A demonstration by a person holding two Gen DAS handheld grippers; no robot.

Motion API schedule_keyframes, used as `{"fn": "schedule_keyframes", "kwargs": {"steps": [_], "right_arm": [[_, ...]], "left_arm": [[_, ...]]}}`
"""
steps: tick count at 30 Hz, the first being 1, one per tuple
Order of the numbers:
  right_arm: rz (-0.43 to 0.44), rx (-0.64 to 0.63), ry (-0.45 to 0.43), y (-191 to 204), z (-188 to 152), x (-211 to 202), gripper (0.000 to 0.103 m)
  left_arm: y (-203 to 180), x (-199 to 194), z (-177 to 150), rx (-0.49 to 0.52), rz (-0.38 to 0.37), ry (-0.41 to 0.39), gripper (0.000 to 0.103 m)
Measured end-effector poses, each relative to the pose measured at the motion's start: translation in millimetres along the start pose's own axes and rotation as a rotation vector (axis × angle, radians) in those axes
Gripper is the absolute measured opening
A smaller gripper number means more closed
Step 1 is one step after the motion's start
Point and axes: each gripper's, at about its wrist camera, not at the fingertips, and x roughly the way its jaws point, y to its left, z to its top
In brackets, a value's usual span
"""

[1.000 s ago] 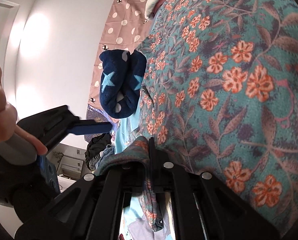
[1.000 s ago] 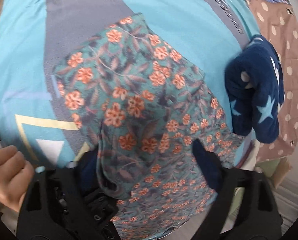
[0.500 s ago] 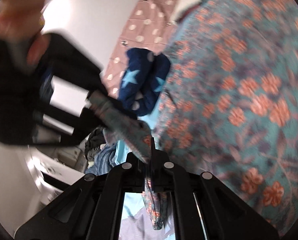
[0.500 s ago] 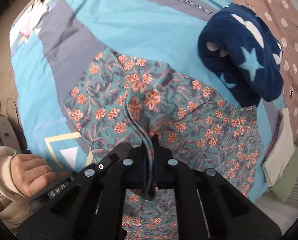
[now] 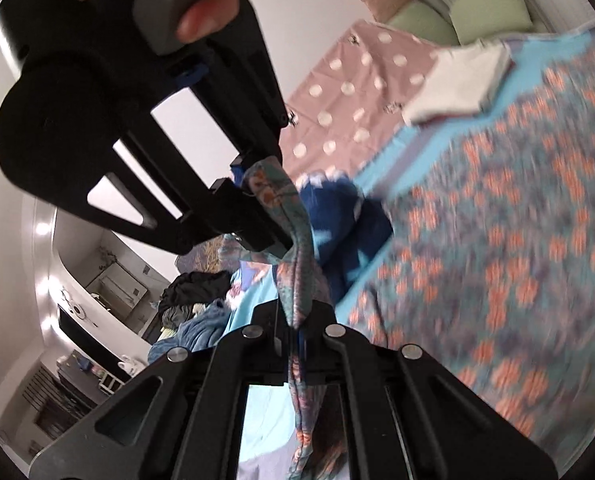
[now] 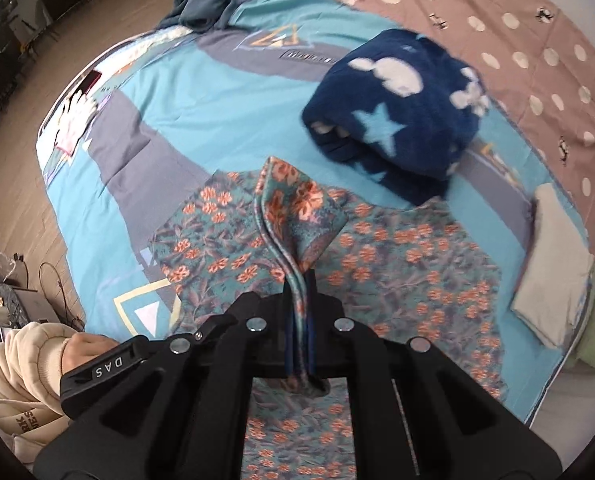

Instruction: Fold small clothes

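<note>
Left gripper [image 5: 295,332]: jaws clamped on a bunched edge of the floral garment [image 5: 517,240].
Right gripper [image 6: 299,320]: jaws pinched shut on another fold of it, lifted.
Floral garment [image 6: 397,264]: rest lies spread on the bed [image 6: 201,112].
Navy star fleece [image 6: 393,108]: folded, just beyond the garment.
White folded cloth [image 6: 553,272]: near the bed's edge.

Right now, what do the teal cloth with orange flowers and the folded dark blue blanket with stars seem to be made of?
The teal cloth with orange flowers looks like thin printed woven fabric, matte: it creases sharply where the right gripper pinches it. The folded dark blue blanket with stars looks like plush fleece: thick, fuzzy, with rounded folds.
</note>
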Motion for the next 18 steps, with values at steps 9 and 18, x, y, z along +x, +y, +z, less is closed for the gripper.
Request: {"fn": "schedule_keyframes", "kwargs": {"steps": [9,18], "right_arm": [[-0.034,0.1,-0.103,-71,-28,-58,0.005],[-0.026,0.195,-0.082,-130,-68,-46,0.005]], "left_arm": [[-3,-10,74,-0.169,-0.034,-0.105,0.006],[-58,-13,113,-0.186,-0.138,-0.116,0.006]]}}
